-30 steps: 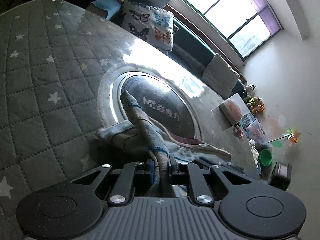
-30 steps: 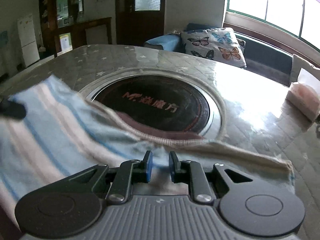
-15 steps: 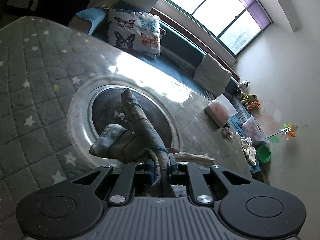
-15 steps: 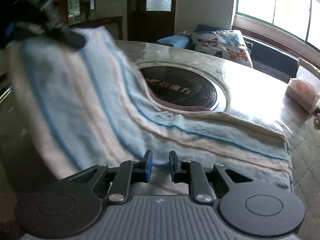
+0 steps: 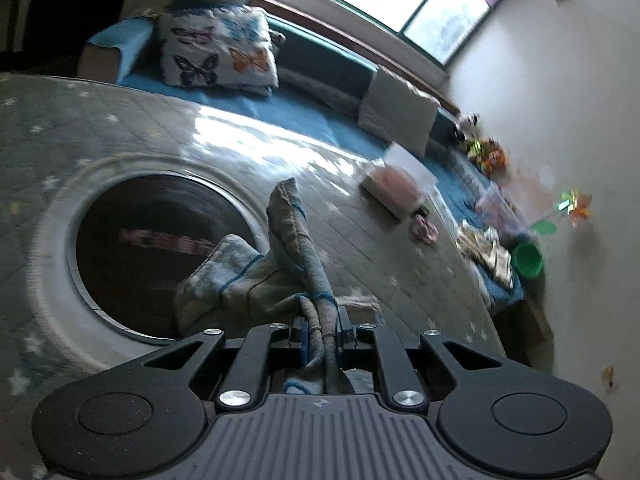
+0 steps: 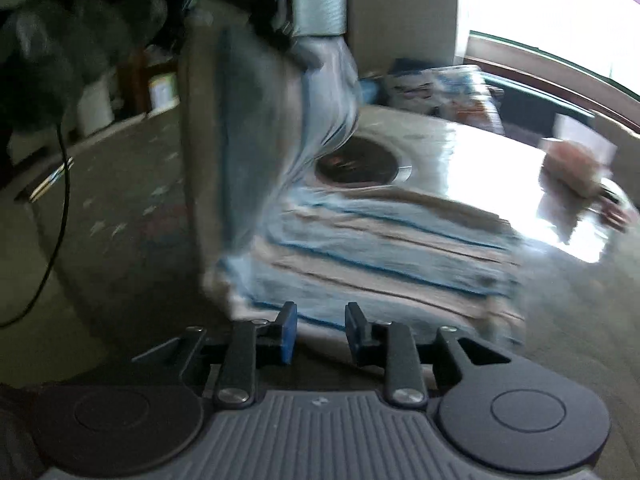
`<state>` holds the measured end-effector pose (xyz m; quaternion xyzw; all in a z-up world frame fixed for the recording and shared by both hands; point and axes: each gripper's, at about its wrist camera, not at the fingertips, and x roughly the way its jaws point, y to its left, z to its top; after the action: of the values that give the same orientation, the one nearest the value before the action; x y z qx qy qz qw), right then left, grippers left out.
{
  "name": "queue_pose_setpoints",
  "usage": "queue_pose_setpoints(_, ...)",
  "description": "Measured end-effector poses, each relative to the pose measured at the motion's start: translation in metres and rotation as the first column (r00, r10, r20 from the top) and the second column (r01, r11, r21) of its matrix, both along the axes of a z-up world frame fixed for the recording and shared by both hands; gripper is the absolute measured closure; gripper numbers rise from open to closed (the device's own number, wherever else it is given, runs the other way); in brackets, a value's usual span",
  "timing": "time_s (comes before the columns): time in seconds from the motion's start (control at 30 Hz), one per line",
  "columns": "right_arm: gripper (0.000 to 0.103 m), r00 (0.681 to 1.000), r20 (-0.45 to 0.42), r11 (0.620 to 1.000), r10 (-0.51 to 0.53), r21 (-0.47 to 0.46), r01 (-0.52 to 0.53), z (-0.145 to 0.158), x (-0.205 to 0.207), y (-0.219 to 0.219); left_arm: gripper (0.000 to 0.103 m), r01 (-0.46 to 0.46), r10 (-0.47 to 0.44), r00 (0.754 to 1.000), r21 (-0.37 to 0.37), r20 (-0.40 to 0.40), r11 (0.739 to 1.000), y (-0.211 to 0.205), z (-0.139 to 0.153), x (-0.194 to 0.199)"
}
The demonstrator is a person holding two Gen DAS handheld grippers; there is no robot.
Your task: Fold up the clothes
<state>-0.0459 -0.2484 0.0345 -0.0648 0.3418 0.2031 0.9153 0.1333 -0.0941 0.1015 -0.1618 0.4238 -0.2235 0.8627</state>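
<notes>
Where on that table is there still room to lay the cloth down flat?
The quilted star cover left of the round dark inset lies bare. So does the shiny strip between inset and tissue box. The far right edge is crowded: box, pink trinket, green cup.

A quilted table cover (image 5: 120,120) with small stars is lit by glare from the wide window (image 5: 400,4). A blue bench (image 5: 280,104) (holding a butterfly cushion (image 5: 218,52)) is set beneath it, against a pale wall (image 5: 560,100).

Left gripper (image 5: 322,330) fingers pinch a bunched striped cloth (image 5: 256,276) above the quilted table (image 5: 348,216)
</notes>
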Motion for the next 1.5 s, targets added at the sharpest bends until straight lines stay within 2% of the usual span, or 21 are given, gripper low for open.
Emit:
queue_pose_setpoints(0.17,0.075,0.987,0.027,0.987,-0.157,0.032,0.157,0.005,-0.008,-0.051,0.09,0.055,-0.054,0.998,0.045,-0.03,0.997,-0.057,-0.017,0.006)
queue_pose_setpoints(0.3,0.075,0.964,0.012,0.961,-0.266,0.075,0.265,0.002,-0.013,-0.084,0.09,0.131,-0.129,0.99,0.04,-0.062,0.991,-0.093,-0.039,0.006)
queue_pose_setpoints(0.4,0.075,0.948,-0.003,0.942,-0.318,0.111,0.317,0.0,-0.017,-0.103,0.085,0.192,-0.189,0.979,0.03,-0.077,0.981,-0.11,-0.051,0.004)
queue_pose_setpoints(0.53,0.075,0.931,-0.004,0.923,-0.366,0.122,0.364,0.002,-0.021,-0.12,0.079,0.245,-0.244,0.967,0.003,-0.071,0.969,-0.115,-0.053,-0.001)
queue_pose_setpoints(0.63,0.075,0.919,-0.002,0.911,-0.394,0.134,0.39,0.004,-0.021,-0.13,0.068,0.252,-0.252,0.967,0.004,-0.036,0.968,-0.11,-0.044,-0.004)
queue_pose_setpoints(0.73,0.075,0.911,0.01,0.901,-0.413,0.153,0.407,0.009,-0.018,-0.138,0.065,0.252,-0.251,0.968,0.033,-0.011,0.967,-0.095,-0.037,-0.009)
queue_pose_setpoints(0.83,0.075,0.916,0.017,0.903,-0.4,0.178,0.391,0.016,-0.009,-0.139,0.059,0.227,-0.227,0.974,0.077,0.001,0.971,-0.074,-0.037,-0.014)
queue_pose_setpoints(1.0,0.075,0.94,0.0,0.921,-0.341,0.199,0.335,0.017,0.026,-0.129,0.058,0.183,-0.178,0.983,0.16,-0.045,0.97,-0.039,-0.059,-0.022)
queue_pose_setpoints(1.13,0.074,0.947,-0.059,0.92,-0.315,0.226,0.32,0.011,0.063,-0.124,0.056,0.132,-0.12,0.99,0.168,-0.081,0.977,-0.011,-0.075,-0.026)
queue_pose_setpoints(1.3,0.069,0.939,-0.113,0.913,-0.324,0.223,0.341,0.0,0.105,-0.123,0.056,0.081,-0.066,0.994,0.17,-0.092,0.982,0.004,-0.086,-0.02)
queue_pose_setpoints(1.5,0.067,0.918,-0.181,0.892,-0.354,0.23,0.389,-0.016,0.132,-0.124,0.058,0.061,-0.045,0.994,0.162,-0.1,0.985,0.006,-0.095,-0.007)
